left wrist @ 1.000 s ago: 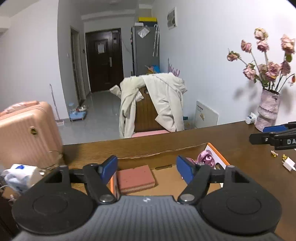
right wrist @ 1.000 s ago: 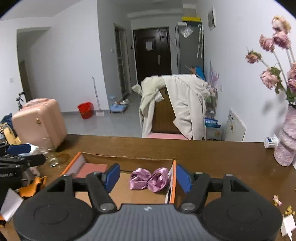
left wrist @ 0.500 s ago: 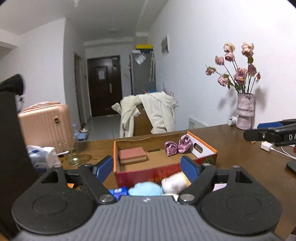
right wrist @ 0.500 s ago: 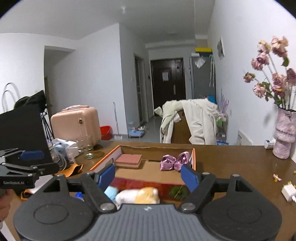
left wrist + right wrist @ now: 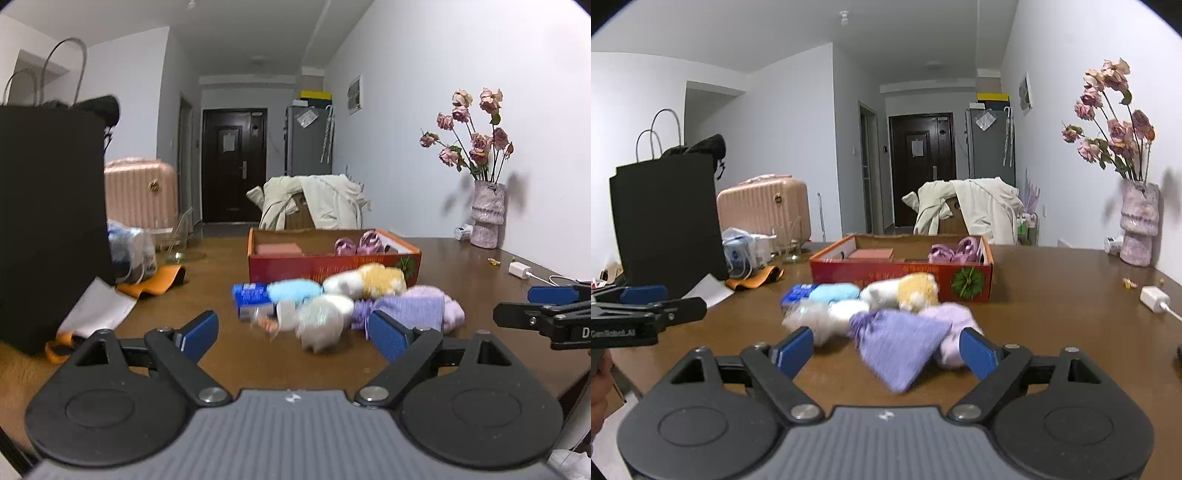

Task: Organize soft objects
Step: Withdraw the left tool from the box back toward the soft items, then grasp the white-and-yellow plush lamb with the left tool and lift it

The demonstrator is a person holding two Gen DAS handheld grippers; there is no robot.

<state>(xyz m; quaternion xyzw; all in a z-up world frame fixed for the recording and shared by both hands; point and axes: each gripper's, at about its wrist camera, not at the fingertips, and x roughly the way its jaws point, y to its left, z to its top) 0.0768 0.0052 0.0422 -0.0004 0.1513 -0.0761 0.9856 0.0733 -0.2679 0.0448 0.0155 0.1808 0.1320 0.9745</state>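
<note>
Hovering both spread, empty grippers, left gripper (image 5: 293, 330) and right gripper (image 5: 886, 352), jaws just widened, before the soft pile (image 5: 882, 314); box (image 5: 901, 273) waits behind for sorting.

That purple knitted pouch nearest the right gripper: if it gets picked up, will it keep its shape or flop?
The purple pouch probably flops: it lies flat and creased, gathered at one corner. It looks like knit cloth, so likely light and grippy, not slippery. It should not roll. The open right gripper is not touching it yet.
</note>
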